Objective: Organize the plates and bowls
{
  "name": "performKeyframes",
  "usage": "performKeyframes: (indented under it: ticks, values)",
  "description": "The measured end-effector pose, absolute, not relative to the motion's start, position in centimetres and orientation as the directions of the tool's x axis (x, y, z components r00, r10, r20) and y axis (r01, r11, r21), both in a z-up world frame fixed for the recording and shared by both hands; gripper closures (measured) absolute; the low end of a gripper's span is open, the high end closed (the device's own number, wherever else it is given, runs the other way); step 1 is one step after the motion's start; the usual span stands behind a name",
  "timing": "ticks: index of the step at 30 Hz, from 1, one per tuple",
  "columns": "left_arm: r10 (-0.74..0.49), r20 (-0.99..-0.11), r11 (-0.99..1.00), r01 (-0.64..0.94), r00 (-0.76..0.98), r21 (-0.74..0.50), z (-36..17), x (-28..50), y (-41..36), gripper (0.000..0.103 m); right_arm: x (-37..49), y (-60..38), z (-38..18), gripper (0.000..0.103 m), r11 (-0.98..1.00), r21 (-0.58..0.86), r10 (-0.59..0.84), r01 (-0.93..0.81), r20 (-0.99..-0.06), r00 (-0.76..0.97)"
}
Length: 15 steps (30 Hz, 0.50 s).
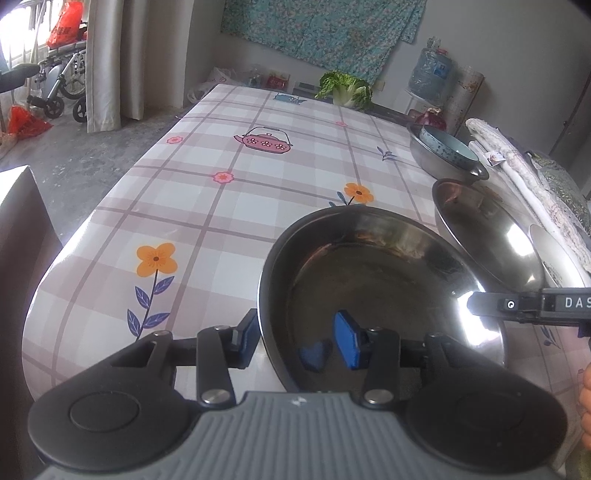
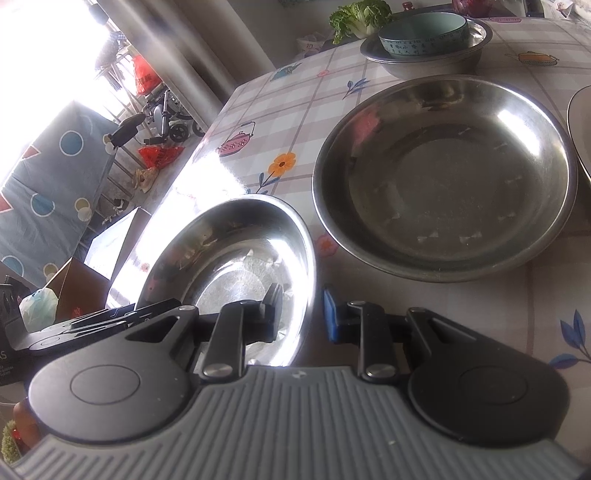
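A small steel dish [image 1: 380, 288] [image 2: 236, 266] is tilted just above the checked tablecloth [image 1: 207, 192]. My left gripper [image 1: 295, 338] is open and straddles its near left rim, one blue pad outside and one inside. My right gripper [image 2: 299, 314] is open and straddles its right rim; its finger also shows in the left wrist view [image 1: 517, 308]. A larger steel dish [image 2: 443, 177] [image 1: 487, 229] lies flat beside it. Farther back, a blue ceramic bowl [image 2: 424, 33] [image 1: 447, 147] sits inside a steel basin [image 2: 476, 55] [image 1: 428, 158].
A cabbage [image 1: 345, 88] lies at the table's far end, with a water jug [image 1: 432, 72] behind. Folded cloth [image 1: 517, 173] runs along the right edge. Another plate's rim [image 2: 580, 129] shows at far right. A wheelchair [image 1: 62, 85] stands on the floor at left.
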<state>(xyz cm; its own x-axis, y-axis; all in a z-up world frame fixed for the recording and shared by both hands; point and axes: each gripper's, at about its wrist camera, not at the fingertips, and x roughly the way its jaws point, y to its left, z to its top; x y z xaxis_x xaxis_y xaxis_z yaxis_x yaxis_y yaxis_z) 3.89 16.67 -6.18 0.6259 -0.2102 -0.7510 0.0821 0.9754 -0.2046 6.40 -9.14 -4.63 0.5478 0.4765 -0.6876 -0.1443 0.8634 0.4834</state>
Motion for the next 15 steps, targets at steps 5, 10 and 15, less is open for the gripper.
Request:
performKeyframes:
  ticks: [5, 10, 15]
  values:
    - [-0.200, -0.753, 0.978, 0.085, 0.627, -0.189, -6.3, 4.3, 16.3, 0.058, 6.5, -8.9, -4.7, 0.080, 0.863, 0.484, 0.476, -0.141, -0.688, 0.547]
    - [-0.174, -0.757, 0.984, 0.084, 0.630, -0.156, -6.3, 4.4, 15.8, 0.058, 6.8, -8.2, -4.8, 0.080, 0.870, 0.473, 0.467, -0.141, -0.697, 0.544]
    - [-0.163, -0.757, 0.986, 0.085, 0.633, -0.141, -6.4, 4.4, 15.6, 0.057, 7.0, -7.9, -4.8, 0.080, 0.874, 0.466, 0.460, -0.138, -0.701, 0.545]
